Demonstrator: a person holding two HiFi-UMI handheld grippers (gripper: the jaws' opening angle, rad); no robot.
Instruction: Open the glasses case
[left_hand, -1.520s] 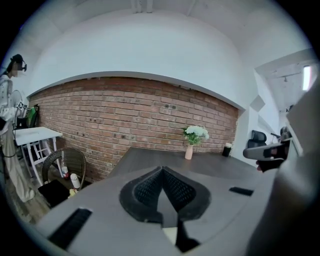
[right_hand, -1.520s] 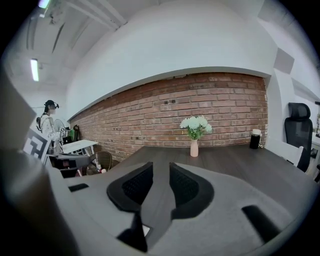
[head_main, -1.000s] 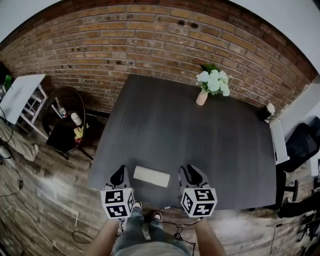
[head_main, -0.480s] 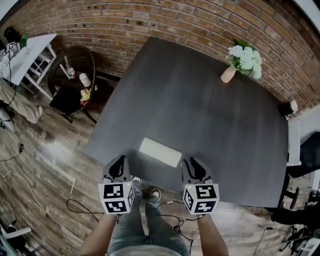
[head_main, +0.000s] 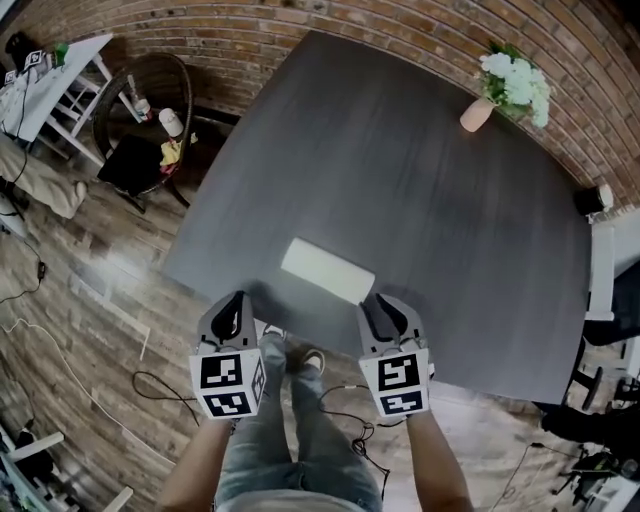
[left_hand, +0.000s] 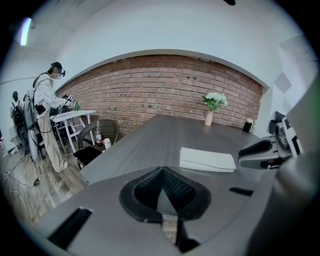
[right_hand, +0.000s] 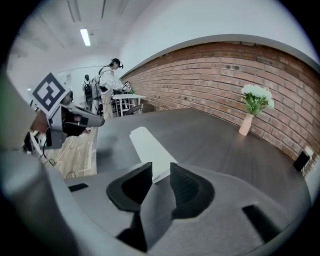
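The glasses case lies closed near the tabletop edge. My left hand-held gripper hovers left of the case, pressed together. My right hand-held gripper is opening at its right end with nothing between the jaws, likely to take hold.

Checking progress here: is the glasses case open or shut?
Shut. The case lies flat on the table as one closed white slab; no lid is raised in any view.

In my head view I read the glasses case as plain off-white. The table is dark charcoal with faint streaked grain, the wall red-brown brick with pale mortar lines. Flowers are white above green leaves, the vase is peach, and the floor is grey-brown planks.
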